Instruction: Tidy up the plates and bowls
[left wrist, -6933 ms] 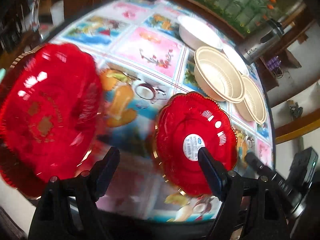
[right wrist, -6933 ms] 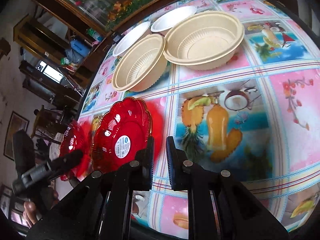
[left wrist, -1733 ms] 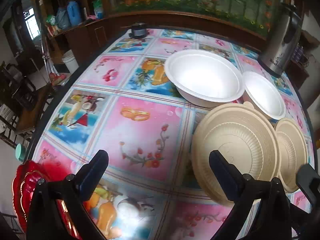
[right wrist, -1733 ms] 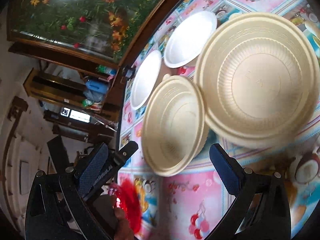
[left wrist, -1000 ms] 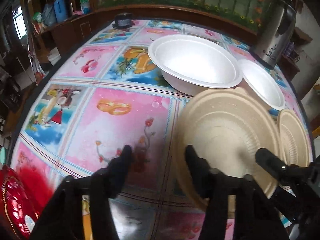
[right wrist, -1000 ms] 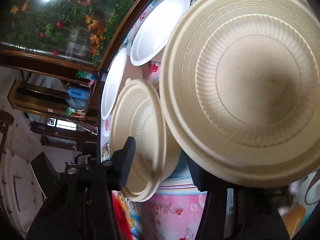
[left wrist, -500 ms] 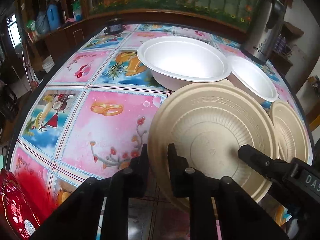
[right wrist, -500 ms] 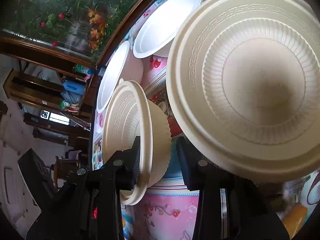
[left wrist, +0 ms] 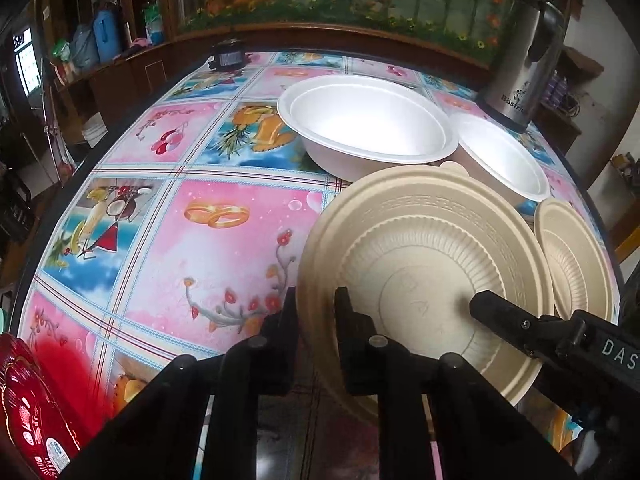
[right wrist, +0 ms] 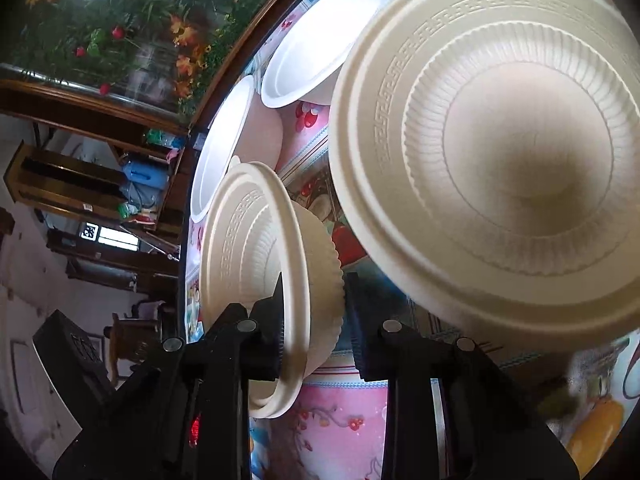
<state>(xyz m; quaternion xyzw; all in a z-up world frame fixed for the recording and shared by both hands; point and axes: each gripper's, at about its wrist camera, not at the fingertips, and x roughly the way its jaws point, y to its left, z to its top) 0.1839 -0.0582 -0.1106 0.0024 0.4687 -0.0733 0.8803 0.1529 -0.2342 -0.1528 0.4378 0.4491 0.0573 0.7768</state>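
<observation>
left gripper point(left wrist: 316, 312) is clamped on the near rim of the big beige bowl point(left wrist: 432, 264). right gripper point(right wrist: 312, 304) is closing on the smaller beige bowl point(right wrist: 256, 264), wall between its jaws. two white bowls point(left wrist: 368, 124) sit beyond on the table point(left wrist: 168, 208).

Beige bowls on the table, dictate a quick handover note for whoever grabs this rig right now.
Left tool: shut on the near beige bowl's left rim.
Right tool: jaws closing on the same bowl's opposite rim, one finger inside, one outside.
Second beige bowl: beside it, to the right, apart.
Two white bowls: behind, unstacked.
Red plate: at the table's near left edge.
Done: nothing nested among the bowls.
Left: probably nest beige with beige, white with white.
</observation>
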